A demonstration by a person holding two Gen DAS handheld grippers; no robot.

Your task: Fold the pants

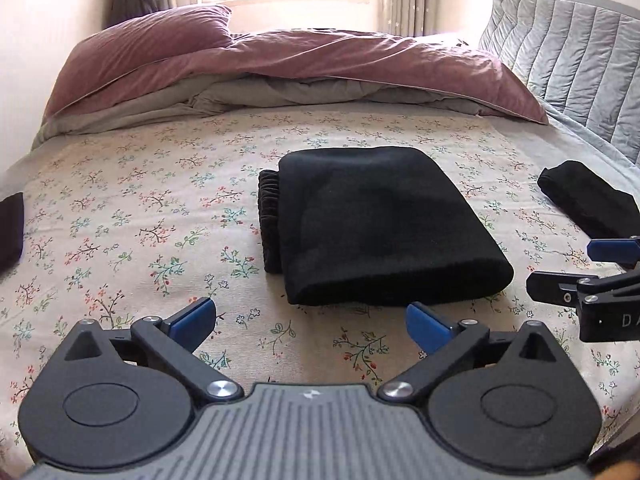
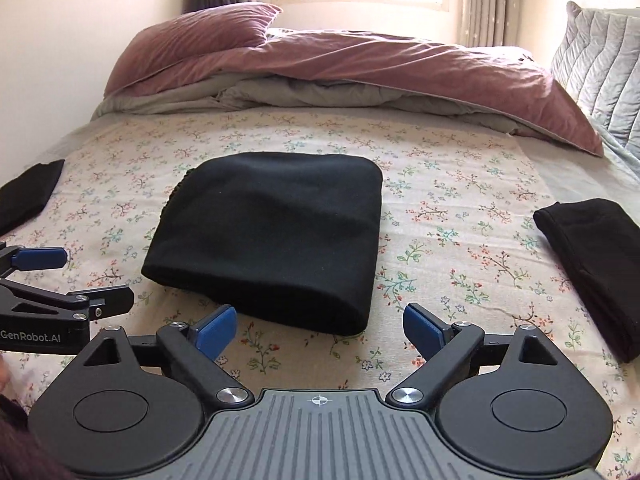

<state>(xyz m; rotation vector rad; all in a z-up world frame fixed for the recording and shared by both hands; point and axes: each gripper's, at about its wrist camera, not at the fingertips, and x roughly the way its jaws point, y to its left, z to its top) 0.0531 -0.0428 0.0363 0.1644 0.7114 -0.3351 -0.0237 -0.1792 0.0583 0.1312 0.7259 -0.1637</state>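
1. A dark cloth [image 2: 30, 194] is lying at the far left of the sheet [image 2: 460, 184], well apart from everything else; only part of it is showing.
2. The left gripper [image 1: 310, 322] is hovering over bare sheet near the pants' closest edge, its jaws standing wide and holding nothing.
3. The pants [image 1: 380, 224] are resting in the middle of the bed as a thick black bundle, folded several times over, with the gathered elastic waistband [image 1: 269, 220] peeking out on the left side.
4. The right gripper [image 2: 320, 326] is also gaping wide and empty, its left finger just beside the bundle's near fold.
5. A second dark bundle [image 2: 592, 268] is sitting at the right, apart from the pants.
6. Judging by the look, the pants are behaving as soft, light, limp knit: the layers are likely slipping over each other if lifted by one corner. The rounded near fold seems the safest place to pinch, one gripper toward each end, gripping all layers together; the waistband side is bulkier and less tidy.
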